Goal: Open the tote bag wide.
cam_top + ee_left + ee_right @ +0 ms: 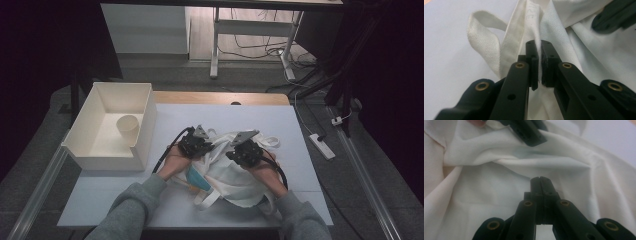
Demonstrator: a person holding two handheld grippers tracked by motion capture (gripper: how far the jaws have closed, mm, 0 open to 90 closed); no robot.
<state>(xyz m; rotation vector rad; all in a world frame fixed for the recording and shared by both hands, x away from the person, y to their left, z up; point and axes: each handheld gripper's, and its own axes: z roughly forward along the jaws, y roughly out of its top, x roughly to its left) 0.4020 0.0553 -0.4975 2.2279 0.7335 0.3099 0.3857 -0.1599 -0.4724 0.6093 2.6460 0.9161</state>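
Note:
A white cloth bag (230, 177) lies crumpled in the middle of the table (275, 120), its straps trailing at the near edge. My left gripper (200, 142) rests on the bag's left side. In the left gripper view it (539, 50) is shut on a raised hem of the bag (579, 42), with a strap loop (482, 37) to its left. My right gripper (242, 150) sits on the bag's right side. In the right gripper view its jaws (540, 180) are pressed together where a crease of the cloth (499, 190) ends. A blue object (198, 178) shows under the left hand.
A white open box (145, 130) stands at the table's left with a paper cup (128, 127) lying inside. Bare tabletop lies beyond and to the right of the bag. A power strip (320, 145) and cables lie on the floor to the right.

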